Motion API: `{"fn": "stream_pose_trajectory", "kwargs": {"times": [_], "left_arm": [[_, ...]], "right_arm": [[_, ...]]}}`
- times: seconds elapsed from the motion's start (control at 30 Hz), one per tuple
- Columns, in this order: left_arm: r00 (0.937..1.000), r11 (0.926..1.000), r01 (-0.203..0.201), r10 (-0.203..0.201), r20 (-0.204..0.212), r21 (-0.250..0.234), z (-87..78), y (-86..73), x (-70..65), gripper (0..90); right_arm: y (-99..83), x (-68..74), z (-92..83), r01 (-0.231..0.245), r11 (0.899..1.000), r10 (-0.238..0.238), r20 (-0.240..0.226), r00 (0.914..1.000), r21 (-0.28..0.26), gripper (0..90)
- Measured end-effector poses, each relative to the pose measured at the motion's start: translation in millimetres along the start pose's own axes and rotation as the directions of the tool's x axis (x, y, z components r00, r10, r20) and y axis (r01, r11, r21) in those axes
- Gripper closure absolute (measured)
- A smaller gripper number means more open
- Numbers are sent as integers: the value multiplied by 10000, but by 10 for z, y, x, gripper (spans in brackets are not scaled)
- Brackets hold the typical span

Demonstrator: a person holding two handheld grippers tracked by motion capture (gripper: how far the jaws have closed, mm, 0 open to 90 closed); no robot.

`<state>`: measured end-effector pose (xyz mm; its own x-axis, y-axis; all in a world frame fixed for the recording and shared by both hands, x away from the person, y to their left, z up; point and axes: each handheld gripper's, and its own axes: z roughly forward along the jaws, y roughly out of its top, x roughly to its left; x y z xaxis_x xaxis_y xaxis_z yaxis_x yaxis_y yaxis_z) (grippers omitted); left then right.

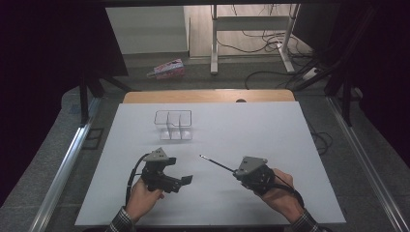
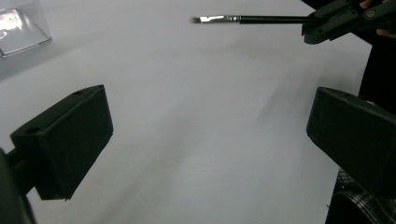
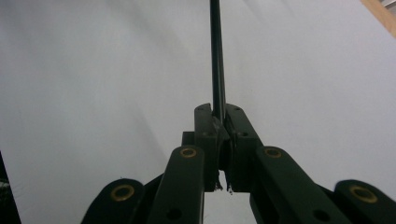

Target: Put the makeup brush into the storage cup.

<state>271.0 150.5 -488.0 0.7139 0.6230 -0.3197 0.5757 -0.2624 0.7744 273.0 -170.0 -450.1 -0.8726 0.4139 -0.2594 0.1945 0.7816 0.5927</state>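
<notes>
Gripping hard on the dark handle of a thin brush [image 3: 216, 56], the right gripper [image 1: 235, 171] is pressing both jaws shut around it, and the brush is pointing out over the white table [image 1: 270, 145] with its flat bristle tip hanging just above the surface, touching nothing. Across from it the left gripper [image 1: 186, 180] is standing with its jaws spread wide and nothing between them, its pads facing bare tabletop in the left gripper view, where the brush [image 2: 243, 19] is crossing the top of the frame well apart from them. Farther back, a clear plastic organiser [image 1: 173, 124] with upright dividers is sitting toward the far side of the table. Judging from this, the brush is heading for one of those compartments: keeping the grip firm near the handle end, raising the tip clear of the near wall, and tilting the brush down into a single slot should be serving best, since a long thin handle is liable to pivot in the jaws
</notes>
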Motion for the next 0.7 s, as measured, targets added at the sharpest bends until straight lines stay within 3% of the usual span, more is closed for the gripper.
{"fn": "stream_pose_trajectory", "kwargs": {"times": [0.17, 0.27, 0.43, 0.7], "left_arm": [[9985, 9973, 489, -474, 277, -551, -21, -39, 6, 4], [9968, 9958, 587, -546, 581, -709, -23, -59, 14, 3], [9968, 9950, 670, -636, 476, -744, 1, -113, 9, 0], [9925, 9870, 869, -740, 973, -1355, -27, -83, -2, 0]], "right_arm": [[-8, 0, -14, -148, 9995, 148, 4, 9999, -277, 850], [-9, 11, -14, -284, 9987, 284, -3, 9996, -411, 850], [10, 44, -24, -487, 9965, 481, -103, 9988, -676, 850], [47, 101, -42, -916, 9886, 905, -145, 9958, -1196, 850]]}}
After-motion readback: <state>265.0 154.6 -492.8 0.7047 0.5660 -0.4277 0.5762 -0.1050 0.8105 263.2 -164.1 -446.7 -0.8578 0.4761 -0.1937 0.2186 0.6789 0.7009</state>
